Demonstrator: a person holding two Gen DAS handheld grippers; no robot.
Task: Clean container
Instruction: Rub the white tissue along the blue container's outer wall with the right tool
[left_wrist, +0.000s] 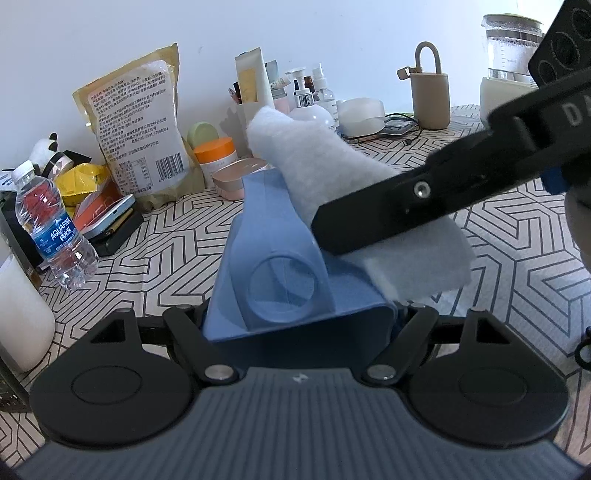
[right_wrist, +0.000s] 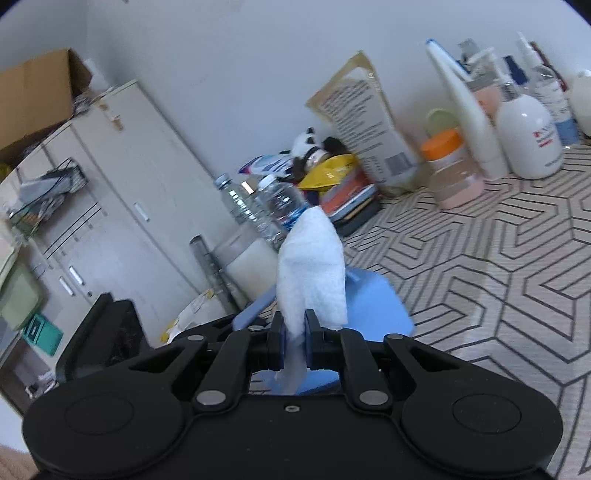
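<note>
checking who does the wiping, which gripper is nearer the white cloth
Right. The right gripper has its jaws shut on the white cloth. The left gripper grips the blue container beneath the cloth.

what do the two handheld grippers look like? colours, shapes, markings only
Both are matte black plastic. The left gripper has two round disc housings, silver pivot bolts on angled linkages, and a ribbed blue-grey body with a small white logo. The right gripper has the same discs and silver bolts, a plain black body, and blue pads inside its fingers. From the left wrist view, its side carries partial white lettering. No cables visible.
</note>
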